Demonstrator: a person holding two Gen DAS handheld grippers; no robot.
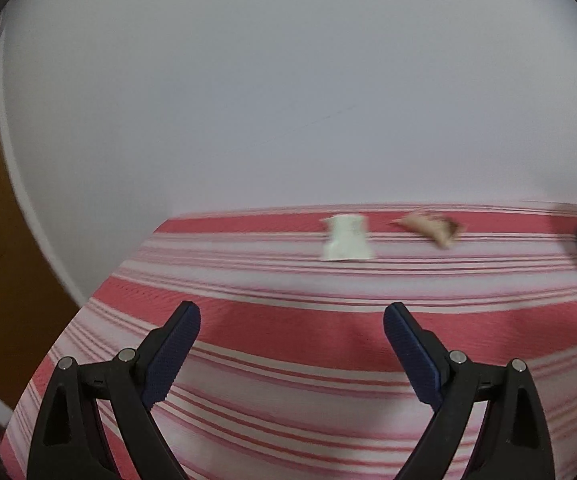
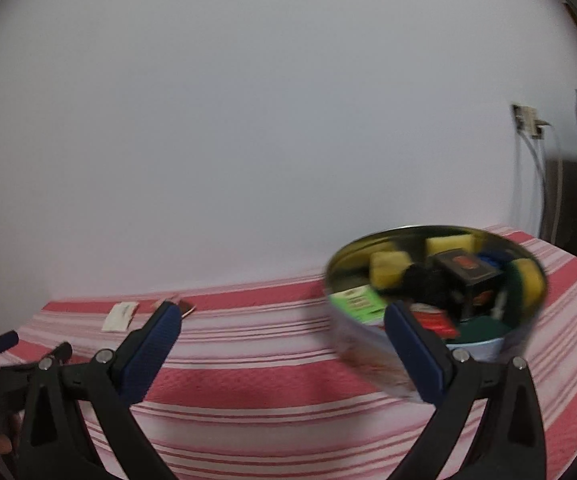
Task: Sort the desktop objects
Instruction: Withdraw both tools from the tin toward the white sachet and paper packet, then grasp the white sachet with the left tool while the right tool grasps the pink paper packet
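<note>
A: How do the tools stand?
B: The left tool (image 1: 291, 316) and right tool (image 2: 282, 316) both hover level above the striped desk (image 1: 288, 332), fingers spread apart, holding nothing.
A: And the objects?
B: A white packet (image 1: 346, 239) lies far ahead; the round tin (image 2: 434, 280), full, sits near the right tool.

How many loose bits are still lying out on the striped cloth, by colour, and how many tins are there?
White packet: 1
Pinkish-tan wrapper: 1
Round tin, already full of things: 1
Total: 3
</note>
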